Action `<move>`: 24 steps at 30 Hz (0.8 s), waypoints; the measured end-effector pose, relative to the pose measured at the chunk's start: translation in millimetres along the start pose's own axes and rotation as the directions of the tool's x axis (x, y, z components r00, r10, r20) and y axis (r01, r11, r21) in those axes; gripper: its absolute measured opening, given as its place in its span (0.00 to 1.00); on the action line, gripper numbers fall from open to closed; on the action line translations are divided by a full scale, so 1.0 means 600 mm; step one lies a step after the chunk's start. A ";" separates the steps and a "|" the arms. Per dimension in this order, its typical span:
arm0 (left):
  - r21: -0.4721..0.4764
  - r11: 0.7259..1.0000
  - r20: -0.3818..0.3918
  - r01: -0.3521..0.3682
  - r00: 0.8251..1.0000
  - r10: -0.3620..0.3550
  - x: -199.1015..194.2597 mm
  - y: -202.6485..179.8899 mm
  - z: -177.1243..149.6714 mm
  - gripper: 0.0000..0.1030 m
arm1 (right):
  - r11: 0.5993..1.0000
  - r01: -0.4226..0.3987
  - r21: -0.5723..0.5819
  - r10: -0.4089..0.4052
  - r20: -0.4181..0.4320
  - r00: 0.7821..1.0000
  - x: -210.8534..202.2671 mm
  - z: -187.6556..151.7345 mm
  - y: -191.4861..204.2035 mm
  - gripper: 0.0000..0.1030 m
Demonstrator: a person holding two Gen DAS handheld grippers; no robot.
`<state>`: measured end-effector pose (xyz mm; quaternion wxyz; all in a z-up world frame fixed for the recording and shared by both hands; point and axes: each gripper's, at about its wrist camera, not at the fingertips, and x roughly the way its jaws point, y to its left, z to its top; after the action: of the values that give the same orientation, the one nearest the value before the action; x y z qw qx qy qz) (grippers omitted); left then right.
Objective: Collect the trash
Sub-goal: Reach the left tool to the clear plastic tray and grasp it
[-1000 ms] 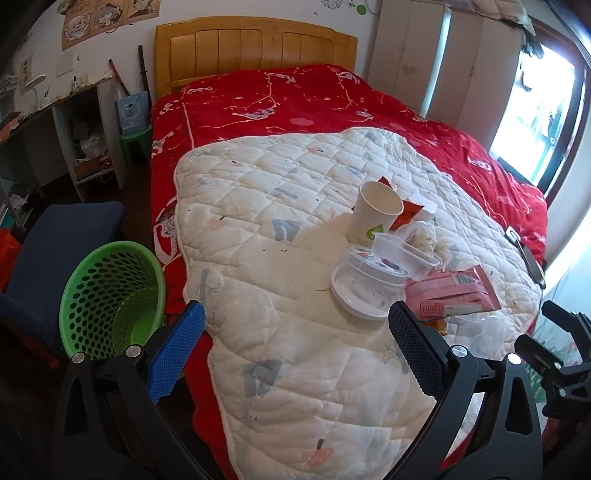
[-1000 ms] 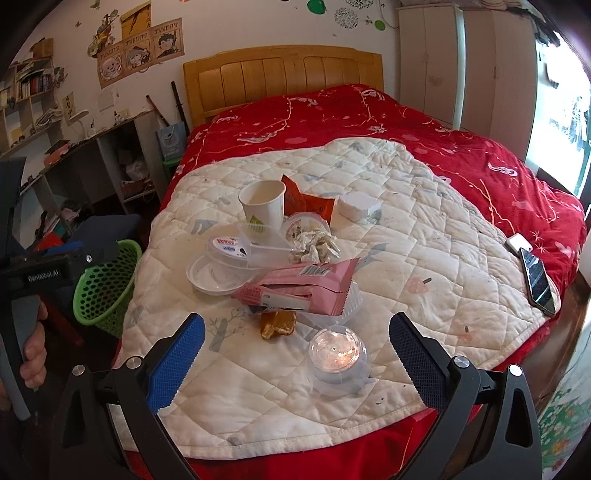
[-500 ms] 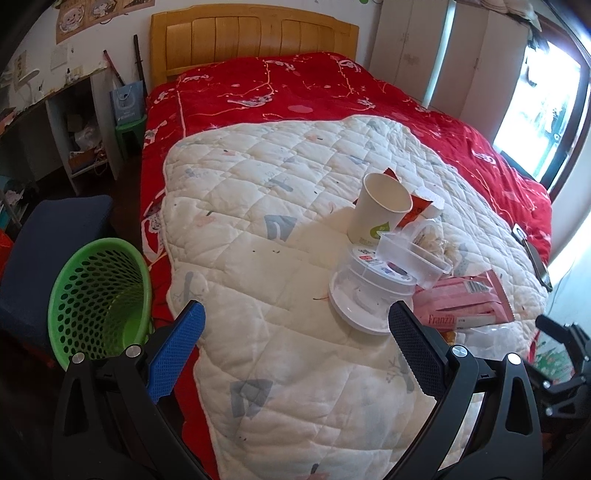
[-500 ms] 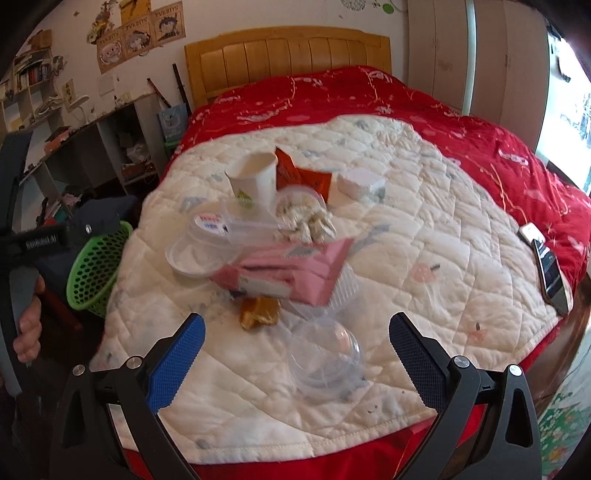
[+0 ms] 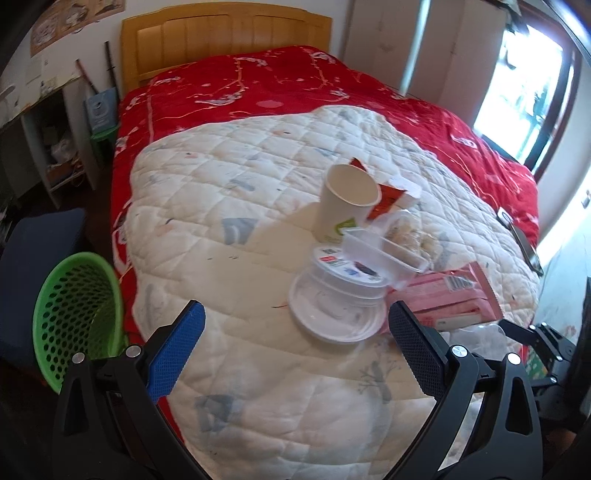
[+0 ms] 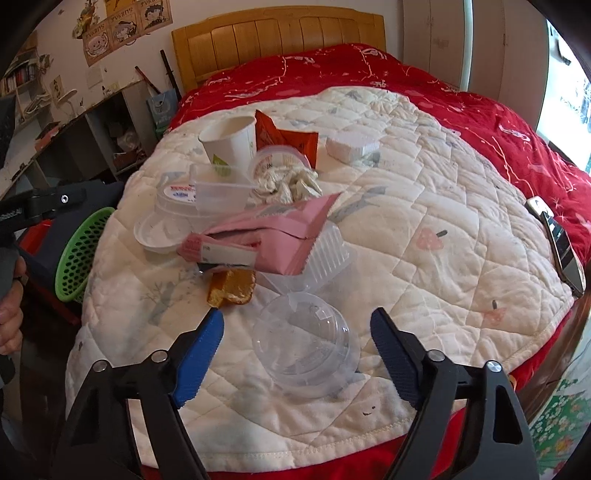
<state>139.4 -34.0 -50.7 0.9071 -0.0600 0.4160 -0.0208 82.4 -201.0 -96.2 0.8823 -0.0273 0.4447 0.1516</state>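
Observation:
Trash lies piled on a white quilt [image 6: 424, 229] on the bed. In the right wrist view I see a paper cup [image 6: 229, 147], an orange wrapper [image 6: 291, 142], a pink packet [image 6: 273, 236], white lidded tubs [image 6: 166, 221], a brown wrapper [image 6: 232, 286] and a clear plastic dome cup [image 6: 306, 343]. My right gripper [image 6: 295, 328] is open, its fingers on either side of the clear dome cup. My left gripper [image 5: 295, 325] is open and empty, just short of the white tubs [image 5: 336, 310] and paper cup [image 5: 349, 203]. A green basket [image 5: 74, 314] stands on the floor at left.
A phone [image 6: 557, 243] lies at the quilt's right edge. A white box [image 6: 351, 146] sits behind the pile. A dark blue chair [image 5: 37, 251] stands by the basket [image 6: 79, 254]. Shelves and a desk line the left wall. The wooden headboard [image 5: 225, 33] is far back.
Both grippers have moved forward and down toward the pile. The clear dome cup now sits between my right fingers. The white tubs are closer to my left gripper.

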 end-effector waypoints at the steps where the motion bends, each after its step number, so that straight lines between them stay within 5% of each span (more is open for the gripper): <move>1: 0.009 1.000 -0.005 0.009 1.000 -0.009 0.004 -0.006 0.001 0.95 | 1.000 0.004 0.000 -0.004 -0.004 1.000 0.002 0.000 -0.001 0.67; 5: 0.029 0.999 -0.006 0.042 0.999 -0.041 0.015 -0.024 0.009 0.94 | 1.000 -0.004 -0.002 0.004 -0.011 1.000 0.007 -0.003 -0.006 0.54; 16: 0.189 0.964 -0.039 0.186 0.983 -0.181 0.066 -0.080 0.048 0.95 | 1.000 -0.022 0.009 0.022 0.009 1.000 -0.016 -0.005 -0.016 0.53; 24: 0.227 0.924 -0.110 0.307 0.951 -0.289 0.118 -0.091 0.062 0.95 | 0.999 -0.031 0.016 0.031 0.021 0.999 -0.032 -0.003 -0.023 0.50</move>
<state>214.5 -90.7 -72.8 0.8779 -0.0113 0.4297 -0.2111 73.9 -219.0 -83.2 0.8847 -0.0114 0.4371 0.1619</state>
